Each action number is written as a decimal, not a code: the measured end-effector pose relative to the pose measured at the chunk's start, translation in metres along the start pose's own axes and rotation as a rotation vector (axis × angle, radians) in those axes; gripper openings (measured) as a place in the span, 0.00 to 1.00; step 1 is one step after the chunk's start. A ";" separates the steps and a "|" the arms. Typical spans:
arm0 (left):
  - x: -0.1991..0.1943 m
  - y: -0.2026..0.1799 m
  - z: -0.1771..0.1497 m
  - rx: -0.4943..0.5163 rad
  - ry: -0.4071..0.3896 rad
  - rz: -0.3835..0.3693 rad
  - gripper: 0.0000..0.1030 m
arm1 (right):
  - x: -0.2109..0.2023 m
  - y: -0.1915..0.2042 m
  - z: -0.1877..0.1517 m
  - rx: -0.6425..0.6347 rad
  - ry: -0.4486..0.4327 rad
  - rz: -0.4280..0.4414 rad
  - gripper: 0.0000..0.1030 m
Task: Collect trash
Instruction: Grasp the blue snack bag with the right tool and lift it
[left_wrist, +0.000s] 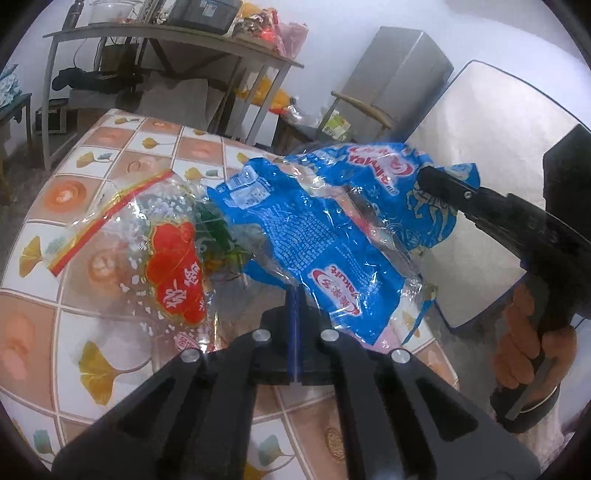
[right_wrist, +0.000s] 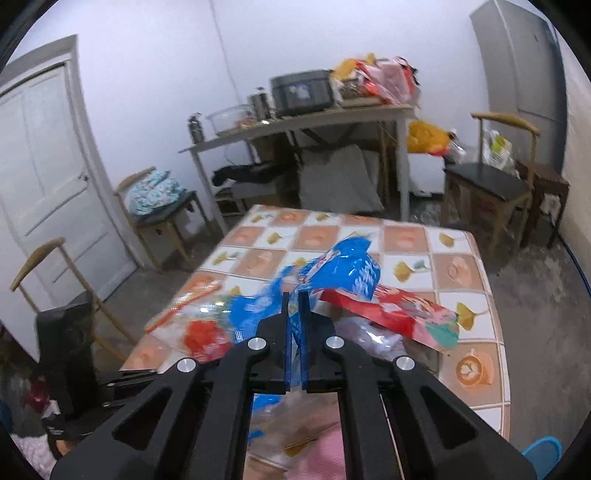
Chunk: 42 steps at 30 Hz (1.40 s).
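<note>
We see our left tongs (left_wrist: 295, 295) and right tongs (right_wrist: 294, 306) both pinched tight on the blue wrapper (left_wrist: 325, 229).

wrist views, close, sharing table (left_wrist: 110, 155) (tiled)

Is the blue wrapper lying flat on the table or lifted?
Lifted. The right hand-held gripper holds one end of the blue wrapper above the table.

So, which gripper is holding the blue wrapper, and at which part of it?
Both: the right gripper pinches the blue wrapper at its far edge, the left gripper its near edge.
</note>
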<state>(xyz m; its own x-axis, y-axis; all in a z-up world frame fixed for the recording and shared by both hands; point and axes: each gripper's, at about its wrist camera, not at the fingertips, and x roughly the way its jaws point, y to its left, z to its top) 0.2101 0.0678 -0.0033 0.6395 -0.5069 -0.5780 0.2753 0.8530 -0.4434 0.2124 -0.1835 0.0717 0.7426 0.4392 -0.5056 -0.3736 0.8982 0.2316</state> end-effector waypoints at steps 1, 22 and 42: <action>-0.004 -0.001 0.000 0.001 -0.009 -0.005 0.00 | -0.005 0.005 0.001 -0.012 -0.008 0.011 0.03; -0.116 -0.034 -0.081 0.056 0.067 -0.146 0.00 | -0.108 0.066 -0.109 0.005 0.131 0.232 0.03; -0.049 -0.054 -0.124 0.102 0.207 -0.243 0.00 | -0.048 0.029 -0.252 0.403 0.516 0.322 0.03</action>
<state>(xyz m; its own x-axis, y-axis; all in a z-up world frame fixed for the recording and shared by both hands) 0.0750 0.0308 -0.0361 0.3899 -0.7023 -0.5956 0.4786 0.7071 -0.5206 0.0255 -0.1826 -0.1067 0.2363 0.7085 -0.6650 -0.2219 0.7056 0.6730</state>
